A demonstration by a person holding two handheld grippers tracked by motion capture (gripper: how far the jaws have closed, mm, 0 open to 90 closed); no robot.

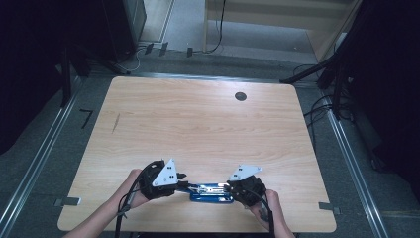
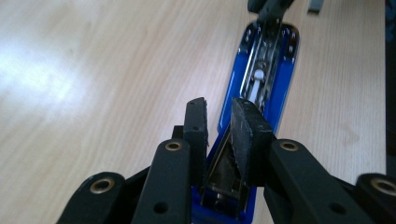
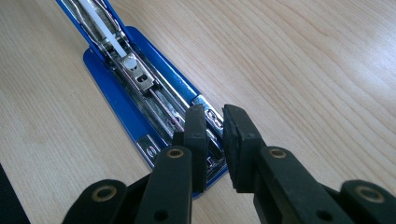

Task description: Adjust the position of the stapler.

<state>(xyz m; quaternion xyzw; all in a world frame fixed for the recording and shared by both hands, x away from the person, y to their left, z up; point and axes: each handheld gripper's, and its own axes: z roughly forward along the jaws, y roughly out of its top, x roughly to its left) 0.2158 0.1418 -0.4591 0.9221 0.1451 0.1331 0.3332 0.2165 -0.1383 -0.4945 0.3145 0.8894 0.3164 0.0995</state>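
A blue stapler (image 1: 213, 191) lies opened flat near the table's front edge, its chrome magazine bare (image 2: 271, 70) (image 3: 135, 79). My left gripper (image 1: 184, 186) sits at its left end. In the left gripper view its jaws (image 2: 219, 112) stand narrow around a raised metal part at the stapler's hinge end, and the pads look pressed on that part's sides. My right gripper (image 1: 229, 187) is at the other end. In the right gripper view (image 3: 212, 114) a thin gap shows between its pads, just above the stapler's chrome tip, with nothing clamped.
The wooden table (image 1: 198, 124) has a dark round grommet (image 1: 240, 96) at the back and a dark streak (image 1: 115, 123) at the left. The person's hands come in over the front edge. Cables and dark stands lie on the floor around the table.
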